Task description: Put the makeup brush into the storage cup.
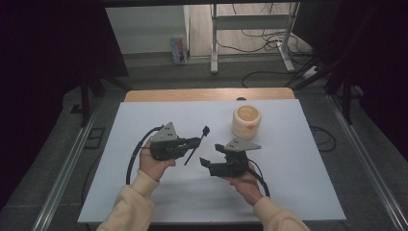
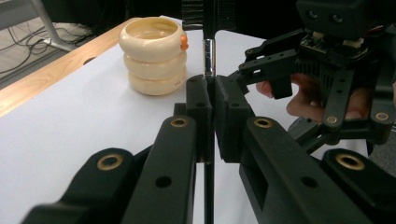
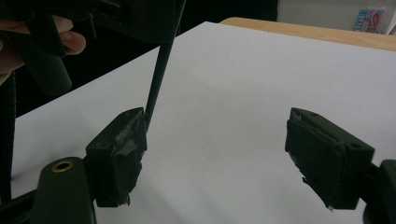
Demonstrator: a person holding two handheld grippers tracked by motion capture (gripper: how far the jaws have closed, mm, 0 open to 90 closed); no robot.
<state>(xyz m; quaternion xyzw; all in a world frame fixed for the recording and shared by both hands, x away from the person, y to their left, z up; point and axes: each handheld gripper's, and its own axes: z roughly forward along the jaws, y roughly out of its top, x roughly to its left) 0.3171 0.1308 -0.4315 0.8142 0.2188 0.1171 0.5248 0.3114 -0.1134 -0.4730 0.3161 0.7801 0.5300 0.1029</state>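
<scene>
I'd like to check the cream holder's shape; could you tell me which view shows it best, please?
The left gripper view: the cream holder sits close, showing three stacked rings, an open top and an orange spot. The high view shows it small, from above.

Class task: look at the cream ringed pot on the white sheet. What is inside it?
The pot stands open-topped; its inner wall looks bare in the high view and the left gripper view. Its rim hides the bottom, so contents cannot be ruled out.
</scene>
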